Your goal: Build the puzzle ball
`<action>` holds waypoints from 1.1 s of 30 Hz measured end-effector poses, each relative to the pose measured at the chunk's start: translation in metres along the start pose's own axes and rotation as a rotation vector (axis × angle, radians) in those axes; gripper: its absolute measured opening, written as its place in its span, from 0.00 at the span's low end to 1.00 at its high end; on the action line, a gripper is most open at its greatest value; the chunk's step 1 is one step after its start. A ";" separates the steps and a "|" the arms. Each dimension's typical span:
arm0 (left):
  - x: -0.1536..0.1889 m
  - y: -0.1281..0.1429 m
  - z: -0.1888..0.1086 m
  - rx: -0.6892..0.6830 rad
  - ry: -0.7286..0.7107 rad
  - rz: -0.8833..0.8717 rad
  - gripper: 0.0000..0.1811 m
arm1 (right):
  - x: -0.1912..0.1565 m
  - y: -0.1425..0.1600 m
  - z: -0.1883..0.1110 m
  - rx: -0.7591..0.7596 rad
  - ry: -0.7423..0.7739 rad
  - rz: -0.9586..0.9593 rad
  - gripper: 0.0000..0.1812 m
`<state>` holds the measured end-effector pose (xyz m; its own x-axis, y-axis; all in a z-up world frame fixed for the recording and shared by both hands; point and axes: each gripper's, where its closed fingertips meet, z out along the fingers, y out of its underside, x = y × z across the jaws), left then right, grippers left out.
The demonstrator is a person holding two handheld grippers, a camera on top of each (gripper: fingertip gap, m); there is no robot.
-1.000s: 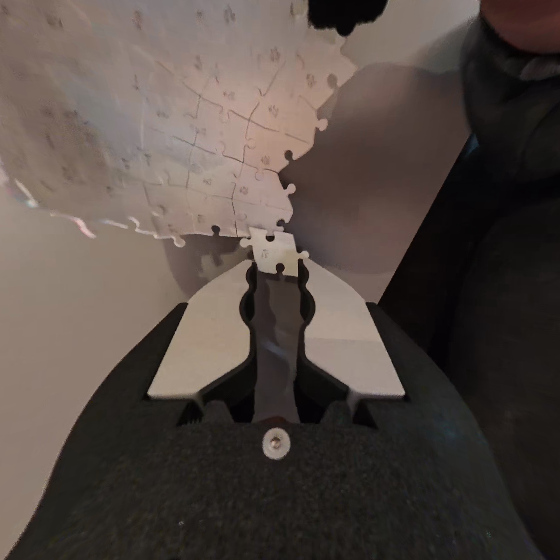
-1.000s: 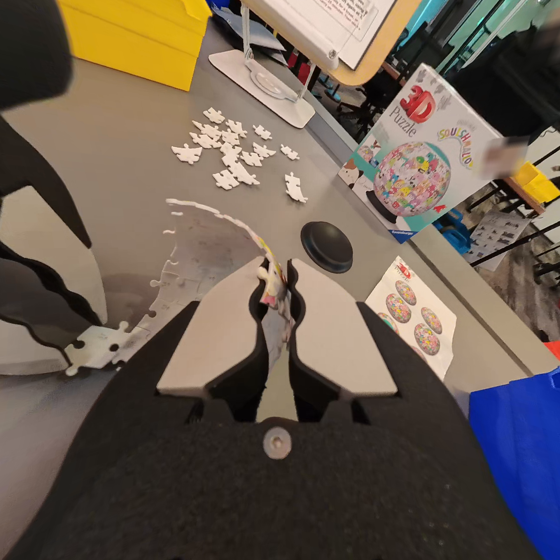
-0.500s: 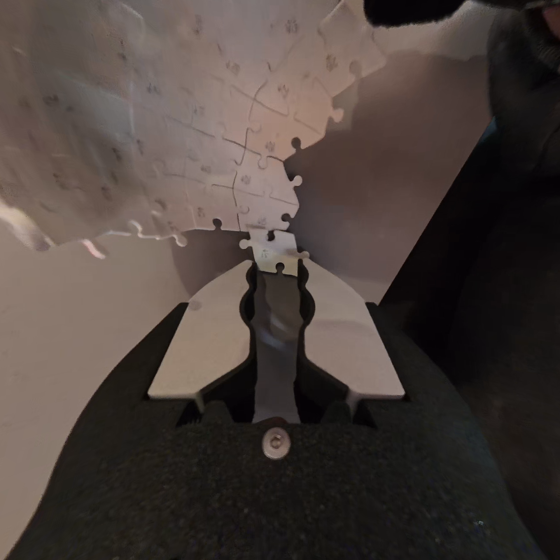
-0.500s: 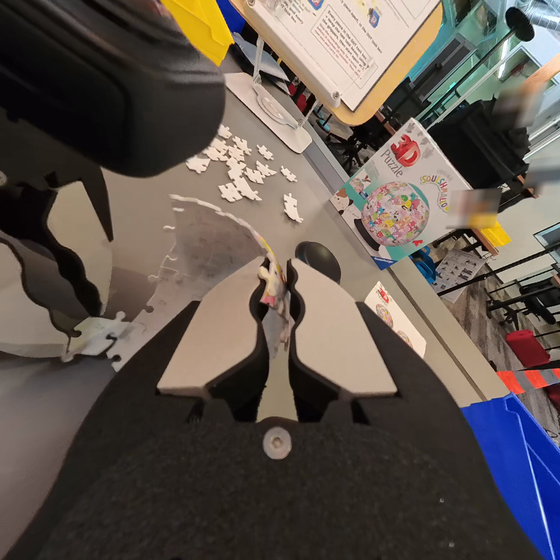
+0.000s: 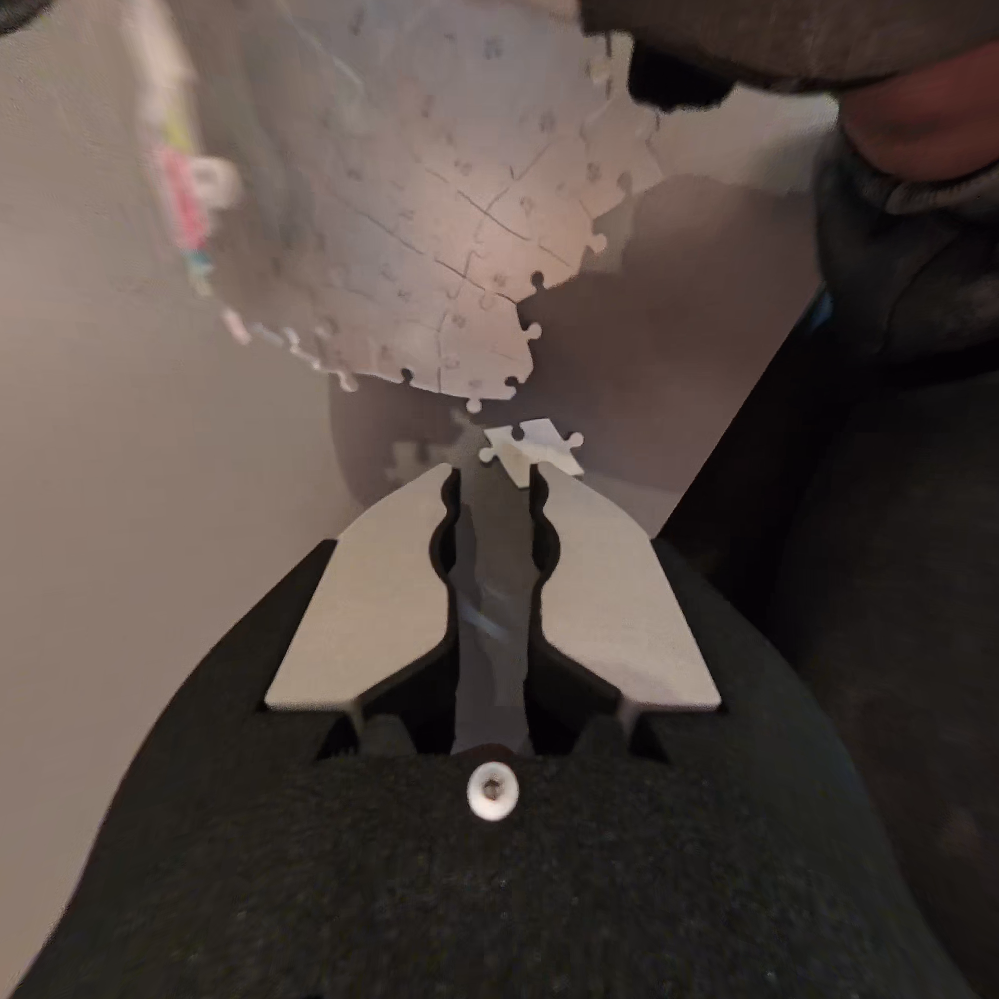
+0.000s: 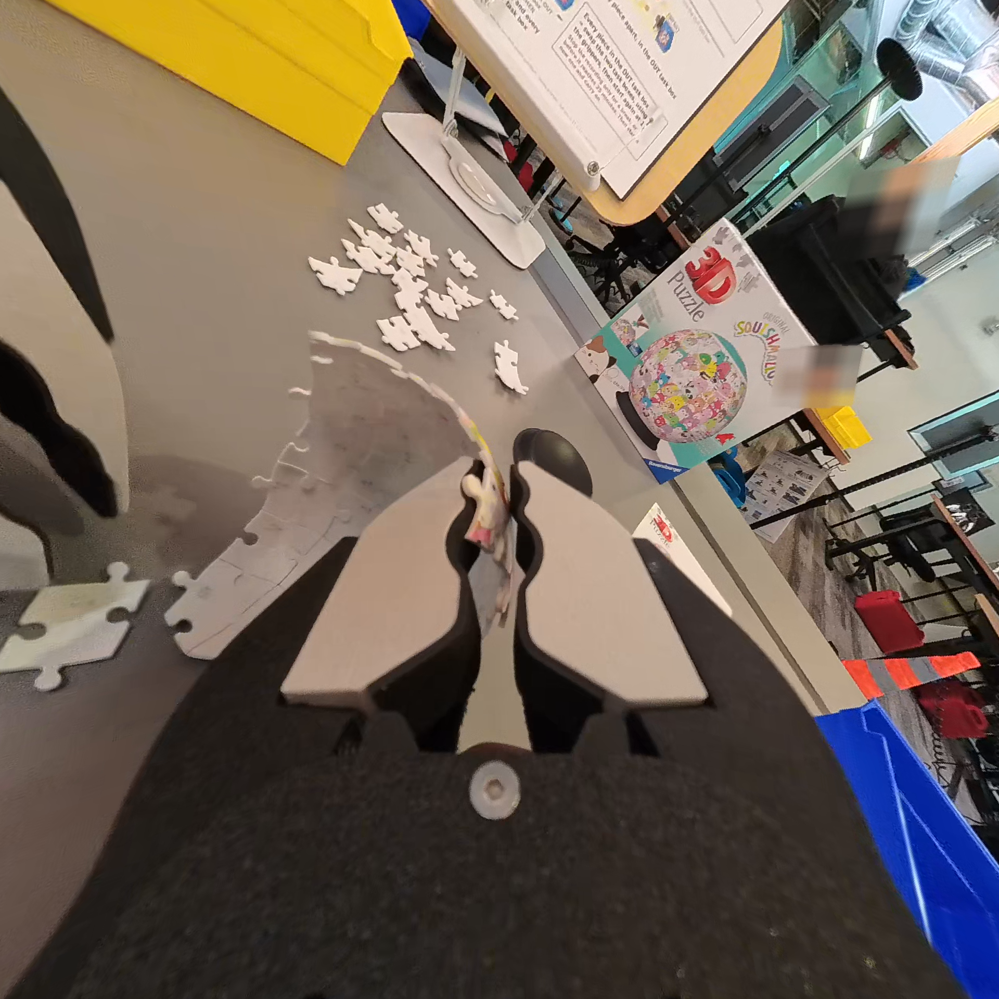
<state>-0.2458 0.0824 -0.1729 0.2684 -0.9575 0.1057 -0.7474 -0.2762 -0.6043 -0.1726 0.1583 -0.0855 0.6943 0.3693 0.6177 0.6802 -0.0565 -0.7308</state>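
My right gripper (image 6: 489, 475) is shut on the rim of the curved, part-built puzzle ball shell (image 6: 367, 443) and holds it above the grey table (image 6: 205, 216). The shell's white inner side (image 5: 432, 216) fills the upper left wrist view. My left gripper (image 5: 494, 470) is closed to a narrow gap on a single white puzzle piece (image 5: 532, 448). The piece sits tilted at the fingertips, just below the shell's lower edge and apart from it. The same piece (image 6: 70, 621) shows at the left edge of the right wrist view, beside the shell's corner.
Several loose white pieces (image 6: 416, 292) lie farther back on the table. A black round stand (image 6: 557, 459), the puzzle box (image 6: 697, 357) and a leaflet (image 6: 670, 535) sit to the right. Yellow bins (image 6: 243, 65), a sign stand (image 6: 486, 194) and a blue bin (image 6: 919, 811) border the space. A person's dark sleeve (image 5: 892, 270) is close. Some 12 centimetres of space lies between my two pairs of fingers.
The loose piece met the shell's lower edge before. Now a small gap separates them, the piece has tilted in the left fingertips, and the shell has swung and blurred.
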 end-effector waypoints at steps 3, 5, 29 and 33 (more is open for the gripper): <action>-0.014 -0.012 -0.013 0.122 0.029 -0.131 0.16 | 0.001 0.000 0.000 -0.001 0.011 -0.017 0.05; -0.027 -0.023 -0.020 0.194 0.037 -0.207 0.24 | 0.001 -0.001 -0.001 0.001 0.016 -0.022 0.05; -0.072 -0.071 0.000 0.286 -0.206 0.017 0.01 | 0.005 -0.001 0.000 0.004 0.019 -0.015 0.10; -0.079 -0.077 -0.006 0.324 -0.273 0.005 0.01 | 0.006 -0.001 -0.005 0.008 0.044 -0.059 0.15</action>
<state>-0.2131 0.1788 -0.1296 0.4489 -0.8895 -0.0852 -0.5310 -0.1889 -0.8260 -0.1678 0.1559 -0.0793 0.6629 0.3309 0.6717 0.7183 -0.0279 -0.6952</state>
